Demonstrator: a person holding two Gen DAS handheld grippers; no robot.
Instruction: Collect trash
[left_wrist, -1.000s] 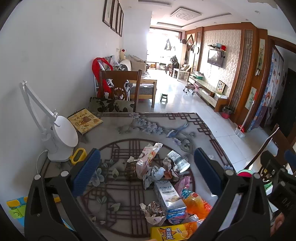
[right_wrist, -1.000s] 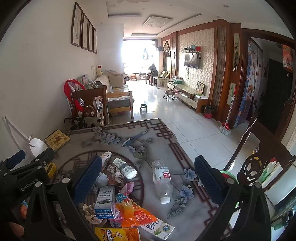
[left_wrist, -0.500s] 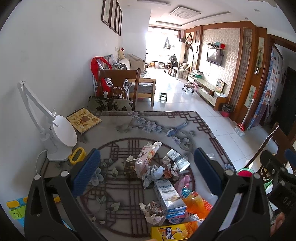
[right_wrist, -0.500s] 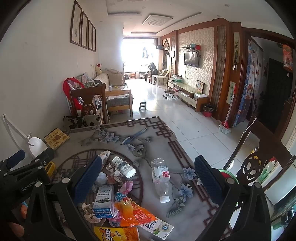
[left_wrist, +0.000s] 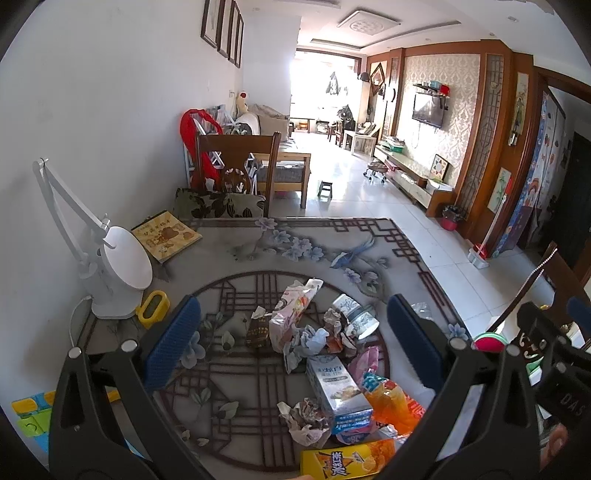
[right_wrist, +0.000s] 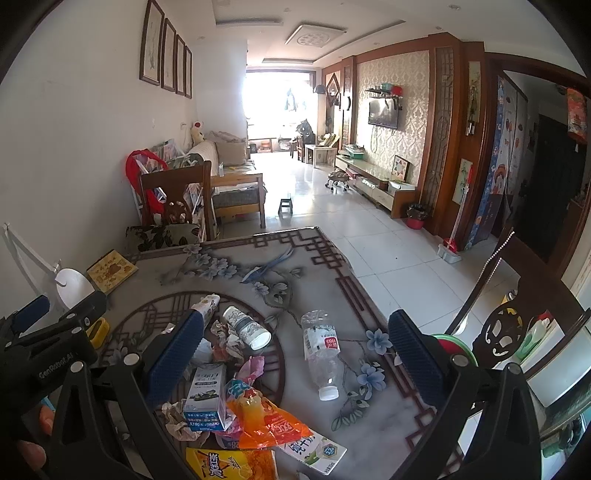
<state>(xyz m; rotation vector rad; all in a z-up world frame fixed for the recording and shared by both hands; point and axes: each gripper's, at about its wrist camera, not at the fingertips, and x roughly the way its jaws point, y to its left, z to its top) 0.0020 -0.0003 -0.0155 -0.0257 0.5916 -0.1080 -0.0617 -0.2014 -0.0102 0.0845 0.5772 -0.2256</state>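
I am hovering over the table (left_wrist: 258, 254) with both grippers, and little is changing: compared with a second ago the trash is sliding only slightly in both views, so I am drifting, not yet committing to a pick. Nothing is collected so far, I judge. The trash pile (left_wrist: 325, 354) is lying on the table's round lattice pattern, near the table's front edge, and my left gripper (left_wrist: 291, 347) is hanging above it with its fingers spread wide and holding nothing. My right gripper (right_wrist: 295, 354) is likewise spread and empty; between its pads lies the bottle (right_wrist: 323, 354), on its side, apart from the pile and toward the table's right edge. In the pile, the milk carton (left_wrist: 338, 391) is touching the orange wrapper (left_wrist: 391, 402), the yellow packet (left_wrist: 347, 461) is lying at the table's front edge, and the paper cup (left_wrist: 354, 317) is lying tipped over on the pile's far side. The bottle looks the easiest first grab.
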